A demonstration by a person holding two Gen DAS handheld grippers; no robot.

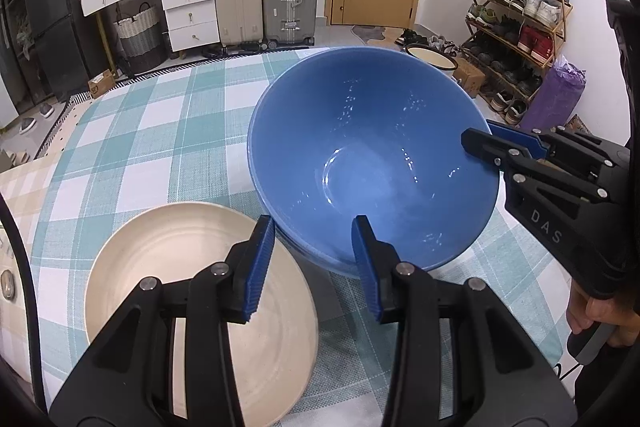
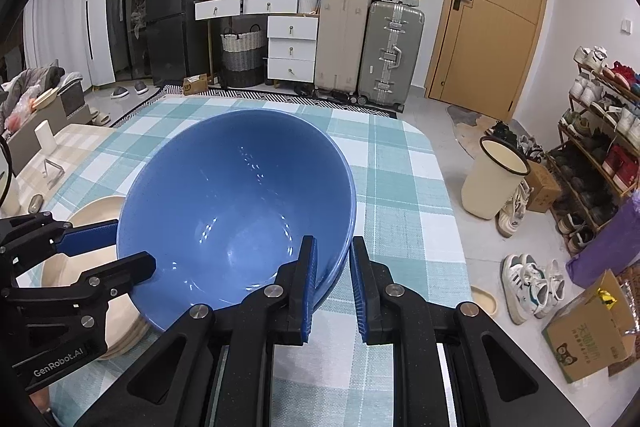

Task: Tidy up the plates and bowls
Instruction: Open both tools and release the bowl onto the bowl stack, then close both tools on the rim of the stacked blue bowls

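A large blue bowl (image 1: pixel 372 155) (image 2: pixel 236 211) stands on the checked tablecloth. My left gripper (image 1: pixel 314 267) is open, its fingers straddling the bowl's near left rim, one finger inside and one outside. My right gripper (image 2: pixel 332 287) is open around the bowl's right rim, its left finger inside the bowl and its right finger outside. A cream plate (image 1: pixel 192 307) lies beside the bowl under my left gripper; in the right wrist view it reads as a small stack of cream plates (image 2: pixel 96 267), partly hidden by the bowl.
The table (image 2: pixel 404 187) ends close behind the bowl and at its right. Beyond stand suitcases (image 2: pixel 372 47), a white drawer unit (image 2: pixel 292 51), a cream bin (image 2: pixel 494 179) and a shoe rack (image 2: pixel 600 131). Small items (image 2: pixel 46 143) sit at the table's far left.
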